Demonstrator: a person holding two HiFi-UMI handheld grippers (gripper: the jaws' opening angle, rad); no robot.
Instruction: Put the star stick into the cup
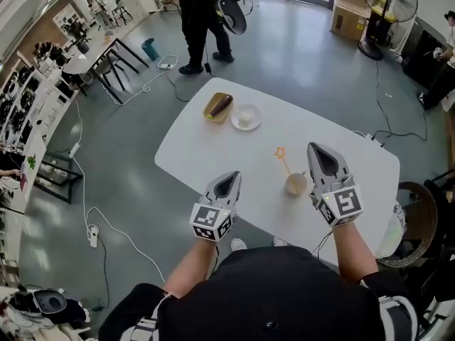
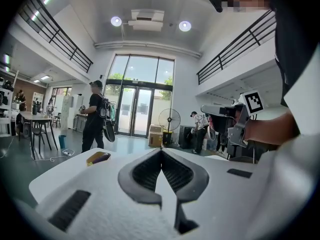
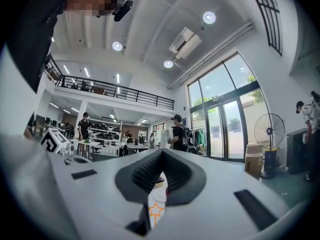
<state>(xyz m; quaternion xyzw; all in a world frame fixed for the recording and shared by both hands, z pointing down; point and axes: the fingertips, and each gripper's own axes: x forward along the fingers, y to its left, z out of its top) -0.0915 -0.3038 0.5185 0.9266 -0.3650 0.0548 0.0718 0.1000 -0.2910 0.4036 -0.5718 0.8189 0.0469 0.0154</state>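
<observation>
An orange star stick [image 1: 281, 155] stands in a small tan cup [image 1: 296, 185] on the white table [image 1: 213, 155], leaning up and to the left with the star above the rim. My right gripper [image 1: 313, 148] hovers just right of the cup, shut and empty. In the right gripper view the star [image 3: 156, 210] shows low through the gap behind the joined tips of the right gripper [image 3: 162, 153]. My left gripper [image 1: 236, 175] is left of the cup, apart from it, shut with nothing held; the left gripper [image 2: 161, 152] shows only table beyond it.
At the table's far side lie a yellow dish [image 1: 218, 108] holding a dark object and a small white bowl [image 1: 246, 116]. The yellow dish [image 2: 97, 157] also appears in the left gripper view. A person [image 1: 202, 20] stands beyond the table. A wicker chair [image 1: 419, 222] is at right.
</observation>
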